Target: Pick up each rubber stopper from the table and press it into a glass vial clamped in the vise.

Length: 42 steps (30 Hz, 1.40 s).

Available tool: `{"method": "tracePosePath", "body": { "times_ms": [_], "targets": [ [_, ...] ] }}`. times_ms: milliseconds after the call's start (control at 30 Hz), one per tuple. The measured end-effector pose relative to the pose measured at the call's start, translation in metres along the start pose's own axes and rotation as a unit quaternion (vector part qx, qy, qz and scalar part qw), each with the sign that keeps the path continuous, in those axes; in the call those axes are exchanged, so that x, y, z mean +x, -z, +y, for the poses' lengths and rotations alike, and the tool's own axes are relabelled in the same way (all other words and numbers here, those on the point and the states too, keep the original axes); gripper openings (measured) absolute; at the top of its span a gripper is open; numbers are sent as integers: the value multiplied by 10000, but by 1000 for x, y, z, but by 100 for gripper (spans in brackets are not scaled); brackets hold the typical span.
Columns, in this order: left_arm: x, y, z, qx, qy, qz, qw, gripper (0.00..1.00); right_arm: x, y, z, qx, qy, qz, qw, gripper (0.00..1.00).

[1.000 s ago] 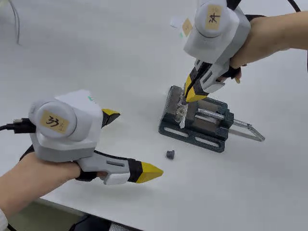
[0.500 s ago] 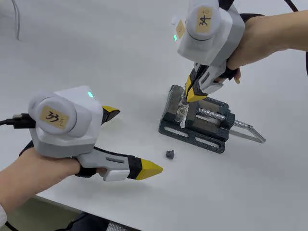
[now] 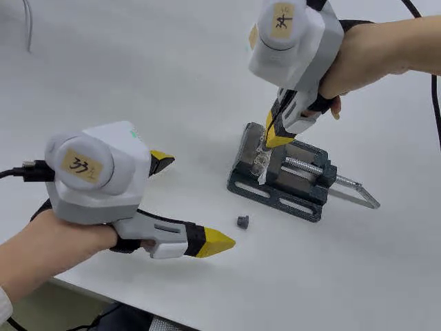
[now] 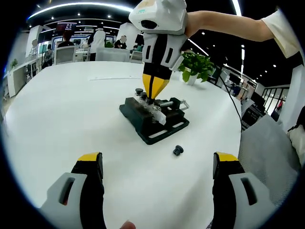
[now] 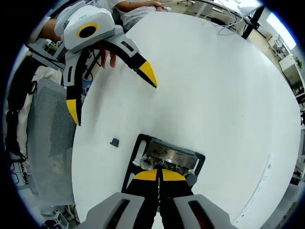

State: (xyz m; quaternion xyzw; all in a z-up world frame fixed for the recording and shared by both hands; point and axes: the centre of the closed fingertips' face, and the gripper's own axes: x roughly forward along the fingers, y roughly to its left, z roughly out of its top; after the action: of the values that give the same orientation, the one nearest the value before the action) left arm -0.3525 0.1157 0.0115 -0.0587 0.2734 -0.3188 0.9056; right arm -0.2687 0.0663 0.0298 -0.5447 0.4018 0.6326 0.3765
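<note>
Head view: your right gripper [image 3: 274, 140] points down at the vise [image 3: 289, 202], jaws pressed together just above the glass vials [image 3: 260, 164]; anything pinched between them is too small to tell. One rubber stopper [image 3: 242, 222] lies on the table [image 3: 138, 69] at the vise's 7 o'clock. Your left gripper [image 3: 191, 201], jaws spread wide, hovers at the stopper's 9 o'clock.

The right gripper [image 3: 277, 138] hides the vial [image 3: 260, 164] mouth; whether it's stoppered seems unclear.
</note>
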Motion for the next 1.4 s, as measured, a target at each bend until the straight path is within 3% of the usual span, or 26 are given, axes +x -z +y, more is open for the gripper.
{"method": "tracePosePath", "body": {
  "times_ms": [467, 533, 633, 700, 767, 833, 1100, 1200, 1400],
  "targets": [
    [2, 2, -1, 19, 4, 81, 10000, 95, 2, 2, -1, 5, -138, 44, 9999, 0],
    [2, 3, -1, -2, 8, 94, 10000, 95, 3, 2, -2, 56, -167, 170, 9997, 0],
    [1, 5, -1, 21, -8, 110, 9999, 95, 3, 1, 3, -188, -98, 324, 9992, 0],
    [0, 5, 0, 5, -18, 107, 9999, 95, 3, 3, 1, 46, -168, 271, 9995, 0],
    [0, 5, 0, 11, -26, 113, 9999, 95, 4, 2, 3, -84, -147, 214, 9996, 0],
    [1, 5, -1, 0, -12, 105, 9999, 95, 3, 1, 1, 80, -173, 157, 9997, 0],
    [1, -3, -7, 81, 33, 48, 9999, 95, 3, 0, 1, 121, -109, 133, 9998, 0],
    [-2, -8, -9, 118, 40, 29, 9999, 95, 2, 0, -1, 333, -108, -23, 9994, 0],
    [-4, -21, -12, 1, 53, -138, 9999, 95, -1, 1, 2, 379, 5, -158, 9992, 0]
  ]
}}
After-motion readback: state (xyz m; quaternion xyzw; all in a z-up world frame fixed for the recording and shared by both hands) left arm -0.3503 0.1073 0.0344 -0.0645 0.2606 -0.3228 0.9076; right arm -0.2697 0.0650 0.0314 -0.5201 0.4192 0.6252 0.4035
